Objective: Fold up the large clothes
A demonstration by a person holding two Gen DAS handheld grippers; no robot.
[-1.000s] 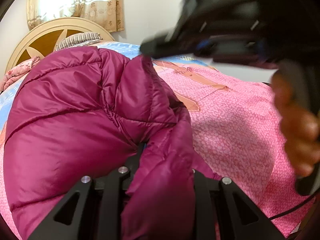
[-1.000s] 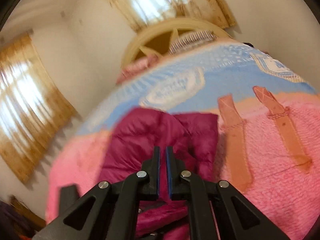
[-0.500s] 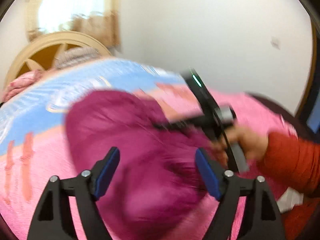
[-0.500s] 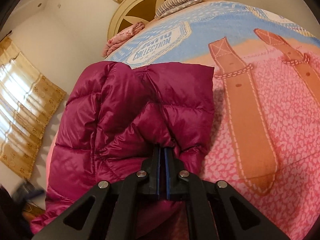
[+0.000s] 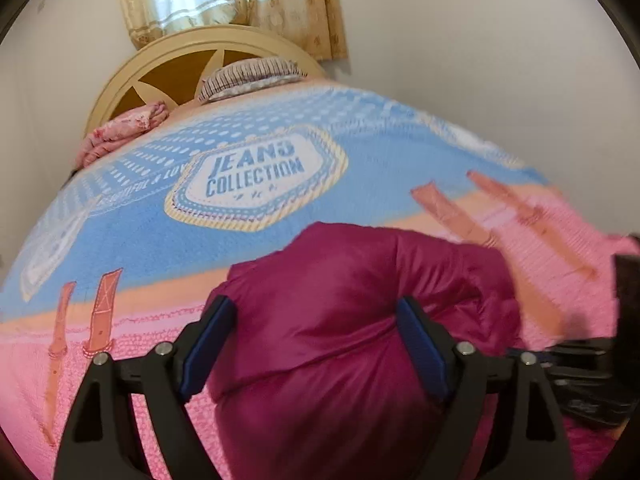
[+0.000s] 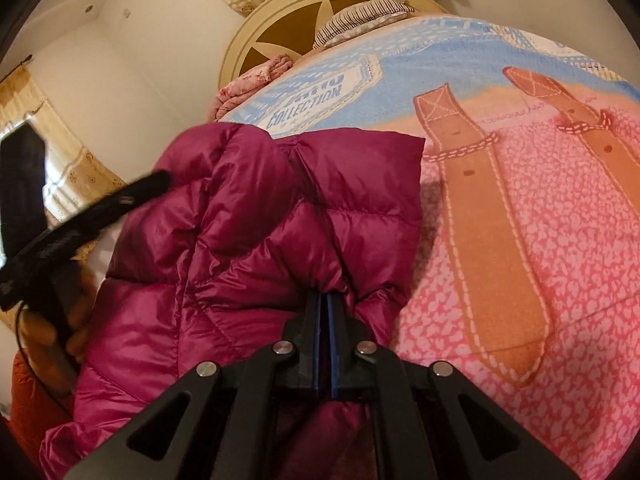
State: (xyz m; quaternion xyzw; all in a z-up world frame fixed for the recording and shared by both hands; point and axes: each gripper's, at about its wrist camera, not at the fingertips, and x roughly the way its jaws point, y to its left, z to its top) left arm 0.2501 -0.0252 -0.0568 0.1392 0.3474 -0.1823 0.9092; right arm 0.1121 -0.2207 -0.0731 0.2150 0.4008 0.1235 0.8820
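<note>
A magenta puffer jacket lies bunched on the bed; it also shows in the right wrist view. My left gripper is open and empty, its blue pads spread wide just above the jacket. My right gripper is shut on a fold of the jacket at its near edge. The right gripper's body shows at the right edge of the left wrist view. The left gripper and the hand holding it show at the left of the right wrist view.
The bed is covered by a pink and blue bedspread with a "Jeans Collection" print. A round cream headboard, a striped pillow and a folded pink blanket stand at the far end. Curtains hang behind.
My left gripper let go of the jacket, opened wide and drew back above it. My right gripper came down and shut on a fold of the jacket.
</note>
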